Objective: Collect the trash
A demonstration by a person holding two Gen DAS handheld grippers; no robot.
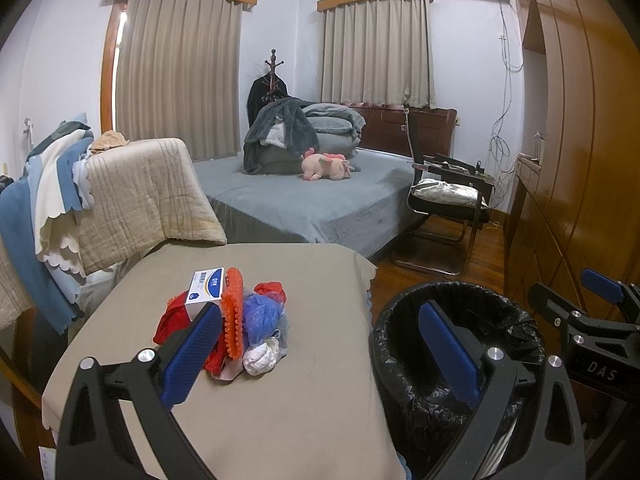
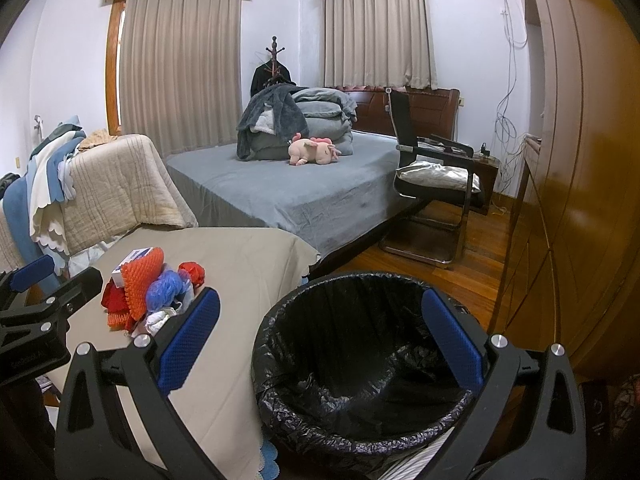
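Observation:
A pile of trash [image 1: 236,320] lies on the beige-covered table [image 1: 260,400]: a white and blue box [image 1: 206,290], an orange mesh piece [image 1: 234,312], a blue net ball [image 1: 262,316], red scraps and a white wad [image 1: 260,358]. The pile also shows in the right wrist view [image 2: 152,292]. A bin with a black bag [image 1: 460,344] stands right of the table, also in the right wrist view [image 2: 360,360]. My left gripper [image 1: 320,344] is open and empty, near the pile. My right gripper [image 2: 320,340] is open and empty above the bin.
A bed [image 1: 312,196] with folded blankets and a pink plush toy [image 1: 326,166] lies behind the table. A black chair [image 1: 448,204] stands on the wood floor at right. A wooden wardrobe [image 1: 580,140] fills the right side. Draped cloths [image 1: 120,200] hang at left.

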